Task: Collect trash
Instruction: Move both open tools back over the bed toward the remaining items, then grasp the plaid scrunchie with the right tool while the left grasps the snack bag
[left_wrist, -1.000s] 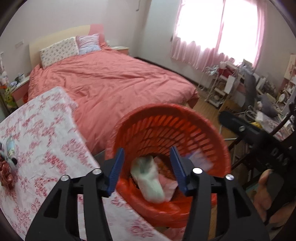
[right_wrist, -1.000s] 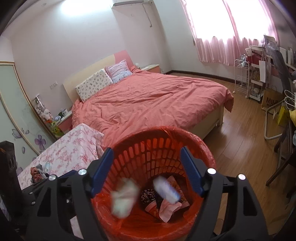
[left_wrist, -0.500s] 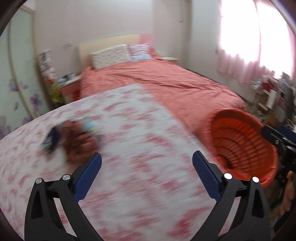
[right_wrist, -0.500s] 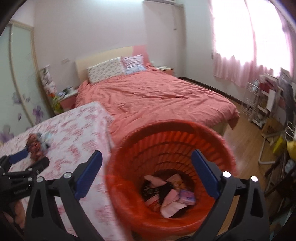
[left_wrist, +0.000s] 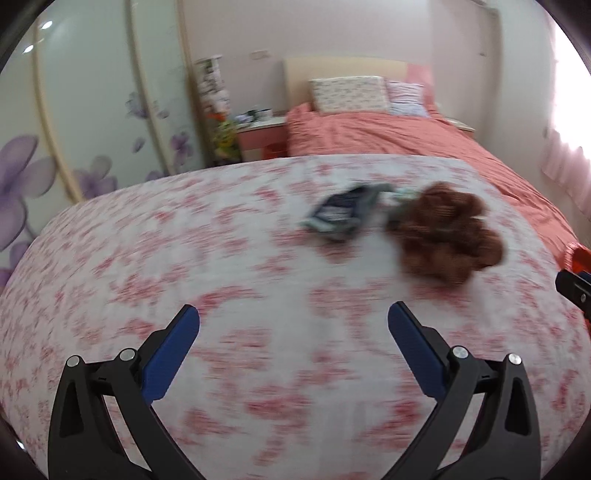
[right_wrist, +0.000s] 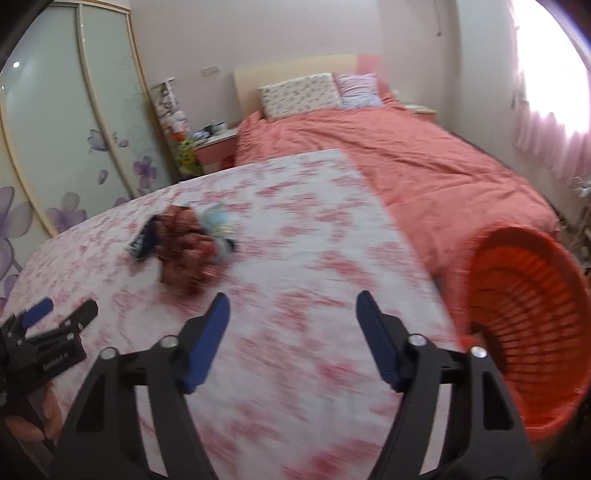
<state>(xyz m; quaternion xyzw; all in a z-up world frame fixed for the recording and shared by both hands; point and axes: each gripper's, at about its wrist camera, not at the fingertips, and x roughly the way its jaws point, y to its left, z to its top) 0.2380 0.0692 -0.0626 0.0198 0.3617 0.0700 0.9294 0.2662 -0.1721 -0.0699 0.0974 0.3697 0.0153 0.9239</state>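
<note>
— Now, what is to be picked up, and where is it lying?

— A small heap of trash is seen on the table's floral cloth (left_wrist: 258, 280): a crumpled reddish-brown wrapper (left_wrist: 448, 236), a dark blue packet (left_wrist: 341, 214) just beside it on the left, and a pale bluish scrap (right_wrist: 218, 223) touching the brown wrapper on its far side. The orange basket (right_wrist: 532, 332) stands off the table's right edge, beside the bed (right_wrist: 424, 166).

— How are the tongs standing?

— The left gripper (left_wrist: 293, 343) is spread to its widest, nothing between its blue pads (left_wrist: 170, 350). The right gripper (right_wrist: 293, 332) is caught with its jaws closing, yet the pads are apart and nothing is held between them. Both are short of the heap.

— How should the reach be done well?

— The frames are blurred, so exact outlines cannot be told; the hands should probably be steadied before anything is pinched. The left gripper is best aimed at the dark blue packet, which lies flat, so one pad would have to be slid under an edge. The brown wrapper is bulkier and could be taken by the right gripper, which would likely need to be reopened first. The cloth should be kept out of the pinch, or it might be dragged along.
</note>
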